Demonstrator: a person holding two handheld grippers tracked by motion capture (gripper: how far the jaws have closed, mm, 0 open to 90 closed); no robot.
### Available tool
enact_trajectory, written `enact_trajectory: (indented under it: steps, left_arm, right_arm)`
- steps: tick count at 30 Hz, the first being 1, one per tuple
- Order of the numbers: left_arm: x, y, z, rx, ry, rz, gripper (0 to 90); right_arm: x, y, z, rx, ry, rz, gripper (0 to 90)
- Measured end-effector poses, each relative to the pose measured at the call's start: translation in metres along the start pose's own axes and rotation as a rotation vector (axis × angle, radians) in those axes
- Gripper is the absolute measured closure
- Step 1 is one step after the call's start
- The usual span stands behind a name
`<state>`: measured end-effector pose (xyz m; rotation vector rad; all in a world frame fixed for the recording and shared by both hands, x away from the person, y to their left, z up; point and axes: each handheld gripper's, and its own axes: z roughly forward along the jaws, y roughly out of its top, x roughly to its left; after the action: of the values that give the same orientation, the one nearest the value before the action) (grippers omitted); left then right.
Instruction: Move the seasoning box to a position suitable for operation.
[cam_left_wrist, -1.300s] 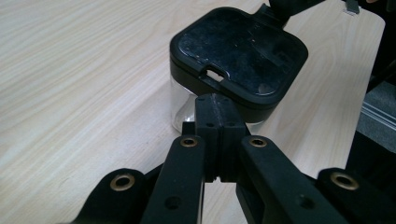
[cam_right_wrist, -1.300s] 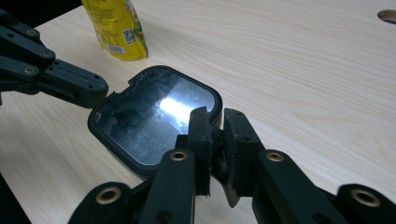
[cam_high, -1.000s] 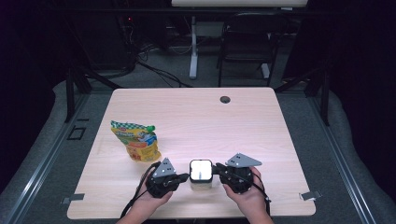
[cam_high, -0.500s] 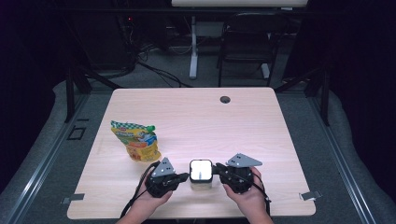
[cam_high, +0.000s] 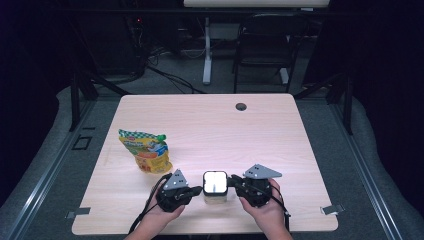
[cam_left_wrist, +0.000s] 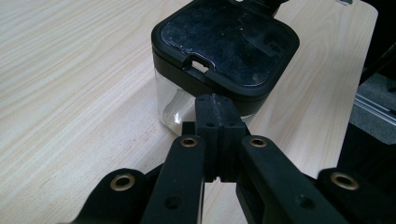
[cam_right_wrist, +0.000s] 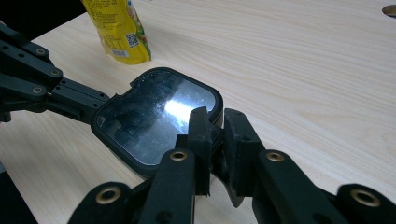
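Two claws work a lidded jar on the counter.
Left claw (cam_left_wrist: 215, 122) closed, bracing the jar (cam_high: 215, 187); right claw (cam_right_wrist: 218, 133) pinches the lid (cam_right_wrist: 156, 116) edge: lift gently, keep jar steady.

One square clear plastic container with black lid (cam_high: 215, 187); one yellow printed snack pouch (cam_high: 146, 151); two black two-jaw grippers; one light wooden table (cam_high: 210, 127).

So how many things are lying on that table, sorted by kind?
Clear container with a black lid: 1
Yellow snack pouch: 1
Handheld grippers: 2, the left gripper and the right gripper, one on each side of the container
Total: 4
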<state>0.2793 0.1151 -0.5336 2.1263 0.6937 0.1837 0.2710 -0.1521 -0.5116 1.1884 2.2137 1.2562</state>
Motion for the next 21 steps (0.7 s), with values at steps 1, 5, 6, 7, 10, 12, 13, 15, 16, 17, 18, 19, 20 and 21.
enact_trajectory:
  steps: [1,5,6,7,10,12,13,15,16,17,18,19,20,21]
  left_arm:
    - [-0.0002,0.0001,0.0,-0.006,0.003,0.0,90.0]
    - [-0.0007,0.0009,-0.0014,-0.011,0.001,-0.002,90.0]
    - [-0.0008,0.0009,-0.0012,-0.012,0.002,-0.002,90.0]
    - [-0.0008,0.0009,-0.0012,-0.012,0.002,-0.002,90.0]
    - [-0.0006,0.0012,-0.0016,-0.015,0.002,-0.001,90.0]
    - [-0.0004,0.0017,-0.0026,-0.017,-0.001,0.0,90.0]
    - [-0.0005,0.0021,-0.0031,-0.02,-0.001,0.001,90.0]
    - [-0.0007,0.0024,-0.0034,-0.023,0.001,0.001,90.0]
    - [-0.0007,0.0026,-0.0038,-0.021,-0.001,0.0,90.0]
    - [-0.0006,0.0027,-0.004,-0.022,-0.002,-0.001,90.0]
    - [-0.0005,0.0028,-0.0042,-0.023,-0.004,-0.001,90.0]
    - [-0.0005,0.0028,-0.0041,-0.023,-0.005,-0.002,90.0]
    - [-0.0004,0.0028,-0.0042,-0.024,-0.005,-0.002,90.0]
    - [-0.0006,0.0027,-0.0042,-0.025,-0.003,-0.002,90.0]
  right_arm:
    - [-0.0001,0.0,-0.0001,0.001,0.001,0.0,81.4]
    - [-0.0003,-0.0002,0.0,-0.001,0.002,0.005,81.4]
    - [-0.0003,-0.0002,-0.0001,-0.001,0.002,0.006,81.4]
    - [-0.0002,-0.0005,0.0002,-0.006,0.002,0.01,81.4]
    - [-0.0007,-0.0004,0.0,-0.002,0.004,0.011,81.5]
    - [-0.0006,-0.0005,0.0,-0.003,0.006,0.018,81.5]
    - [-0.0005,-0.0007,0.0002,-0.006,0.006,0.021,81.5]
    - [-0.0003,-0.0007,0.0001,-0.008,0.006,0.022,81.5]
    - [-0.0004,-0.0008,0.0001,-0.008,0.007,0.023,81.5]
    - [-0.0005,-0.0008,0.0,-0.006,0.007,0.023,81.5]
    - [-0.0005,-0.0009,0.0,-0.007,0.007,0.024,81.6]
    - [-0.0005,-0.0009,0.0001,-0.008,0.008,0.025,81.6]
    - [-0.0005,-0.0009,0.0,-0.007,0.007,0.025,81.6]
    - [-0.0006,-0.0009,0.0,-0.007,0.007,0.025,81.6]
